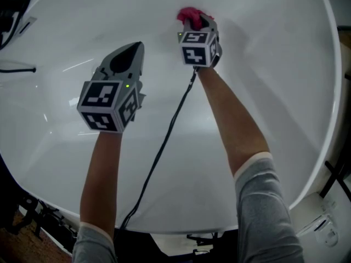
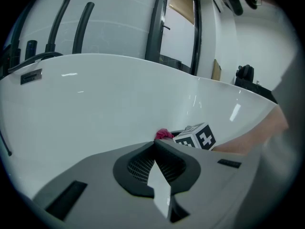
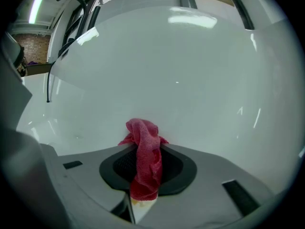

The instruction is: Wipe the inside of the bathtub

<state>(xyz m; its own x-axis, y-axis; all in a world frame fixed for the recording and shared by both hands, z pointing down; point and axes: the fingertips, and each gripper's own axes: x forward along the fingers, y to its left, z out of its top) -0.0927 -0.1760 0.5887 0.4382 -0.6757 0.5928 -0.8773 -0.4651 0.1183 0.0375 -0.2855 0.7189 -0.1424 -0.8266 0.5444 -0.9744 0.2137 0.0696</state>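
Note:
The white bathtub point(image 1: 263, 92) fills the head view, seen from above its inside. My right gripper point(image 1: 204, 22) is shut on a pink-red cloth point(image 1: 190, 16), which sticks out past the jaw tips against the tub's inner wall. In the right gripper view the cloth point(image 3: 143, 154) hangs bunched between the jaws, its top touching the white wall point(image 3: 190, 70). My left gripper point(image 1: 131, 51) hovers over the tub floor to the left, jaws shut with nothing in them. From the left gripper view I see the cloth point(image 2: 164, 134) and the right gripper's marker cube point(image 2: 196, 136) beyond the shut jaw tips point(image 2: 154, 144).
A black cable point(image 1: 162, 147) runs from the right gripper back over the tub's near rim. Black faucet pipes point(image 2: 57, 25) stand behind the tub's far rim point(image 2: 119, 58). A dark stand leg point(image 1: 332, 177) sits outside the tub at right.

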